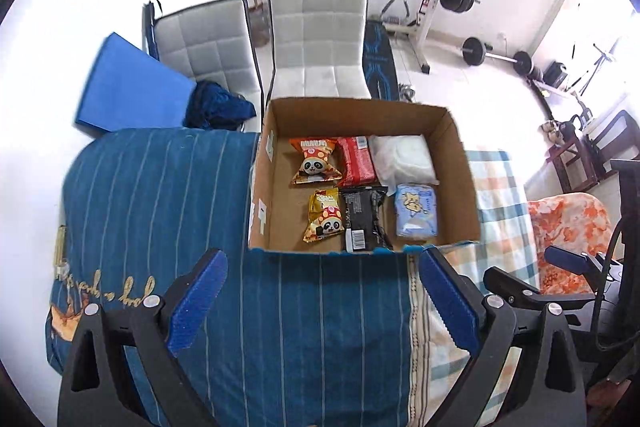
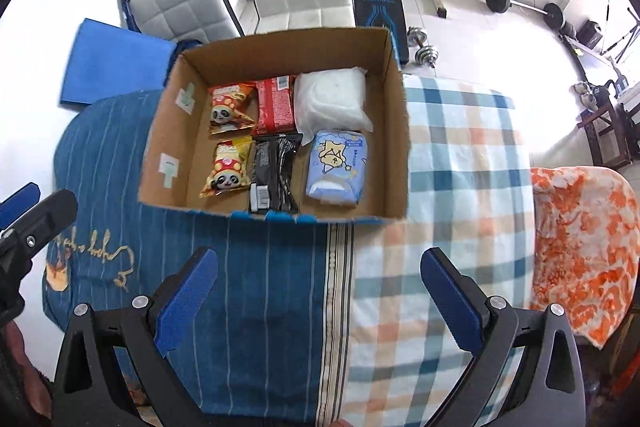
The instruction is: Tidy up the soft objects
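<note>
The black packet hides its near end behind the box wall (label unreadable)

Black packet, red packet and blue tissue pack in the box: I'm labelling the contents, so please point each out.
Black packet (image 2: 275, 174): right wrist view, middle of the wrapper.
Red packet (image 2: 275, 107): right wrist view, centre of its face.
Blue tissue pack (image 2: 338, 167): right wrist view, on the printed front.

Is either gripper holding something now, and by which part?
Nothing is held. The left gripper and the right gripper are both open and empty, above the bedding.
</note>
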{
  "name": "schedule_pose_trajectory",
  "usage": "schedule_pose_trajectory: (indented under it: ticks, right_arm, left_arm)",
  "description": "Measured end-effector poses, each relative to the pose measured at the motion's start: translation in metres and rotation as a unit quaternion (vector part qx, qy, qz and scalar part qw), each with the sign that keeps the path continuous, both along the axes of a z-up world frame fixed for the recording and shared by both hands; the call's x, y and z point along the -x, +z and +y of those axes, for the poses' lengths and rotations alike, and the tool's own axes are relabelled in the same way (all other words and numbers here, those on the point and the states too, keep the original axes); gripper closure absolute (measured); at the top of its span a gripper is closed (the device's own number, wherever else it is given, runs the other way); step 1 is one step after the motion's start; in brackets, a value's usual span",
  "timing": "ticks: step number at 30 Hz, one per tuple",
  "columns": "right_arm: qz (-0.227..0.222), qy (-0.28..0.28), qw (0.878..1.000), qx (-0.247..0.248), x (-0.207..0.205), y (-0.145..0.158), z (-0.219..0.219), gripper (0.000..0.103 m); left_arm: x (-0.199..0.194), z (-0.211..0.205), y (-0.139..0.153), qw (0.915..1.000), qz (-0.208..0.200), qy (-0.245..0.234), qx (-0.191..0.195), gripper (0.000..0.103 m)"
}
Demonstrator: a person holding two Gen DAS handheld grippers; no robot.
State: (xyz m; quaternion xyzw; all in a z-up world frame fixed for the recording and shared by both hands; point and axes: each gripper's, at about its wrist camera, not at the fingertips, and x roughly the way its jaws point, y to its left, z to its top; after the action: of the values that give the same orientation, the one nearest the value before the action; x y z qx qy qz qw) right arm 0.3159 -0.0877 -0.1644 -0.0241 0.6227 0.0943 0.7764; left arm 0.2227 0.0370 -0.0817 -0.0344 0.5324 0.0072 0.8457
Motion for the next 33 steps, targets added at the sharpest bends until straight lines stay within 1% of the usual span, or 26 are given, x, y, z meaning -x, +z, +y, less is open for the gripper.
schedule_pose_trajectory:
  ticks: [3,8,13,16,18,21,24,29,33]
  right_arm:
    - [-0.015,-0.001,1.0,-0.009,0.021,0.026,-0.008,0.0]
    - [-0.05,-0.004,0.998,-0.028,0.057,0.079,-0.018,0.0]
    - [-0.075,-0.002,0.996,-0.036,0.092,0.123,-0.023,0.0]
    - [-0.085,-0.001,0.995,-0.043,0.112,0.143,-0.027,0.0]
    - [-0.091,0.001,0.995,-0.045,0.122,0.152,-0.027,0.0]
    - [-0.098,0.004,0.994,-0.049,0.139,0.168,-0.028,0.0]
    - [-0.097,0.009,0.994,-0.05,0.151,0.176,-0.029,0.0]
    - [-0.102,0.011,0.994,-0.045,0.158,0.184,-0.029,0.0]
    - [-0.118,0.002,0.992,-0.038,0.156,0.191,-0.032,0.0]
  left_arm:
    - [0.02,-0.002,0.02,0.9999,-0.015,0.005,-0.003,0.005]
    - [0.053,-0.005,0.052,0.9993,-0.037,0.01,0.0,0.005]
    - [0.078,-0.01,0.069,0.9993,-0.037,0.009,0.004,0.005]
    - [0.091,-0.012,0.077,0.9992,-0.038,0.011,0.011,0.005]
    - [0.1,-0.012,0.081,0.999,-0.038,0.012,0.021,0.005]
    - [0.107,-0.011,0.087,0.9988,-0.041,0.016,0.019,0.005]
    - [0.112,-0.01,0.094,0.9986,-0.046,0.018,0.019,0.005]
    - [0.118,-0.01,0.104,0.9979,-0.059,0.021,0.013,0.005]
    - [0.117,-0.01,0.109,0.9972,-0.072,0.022,0.005,0.005]
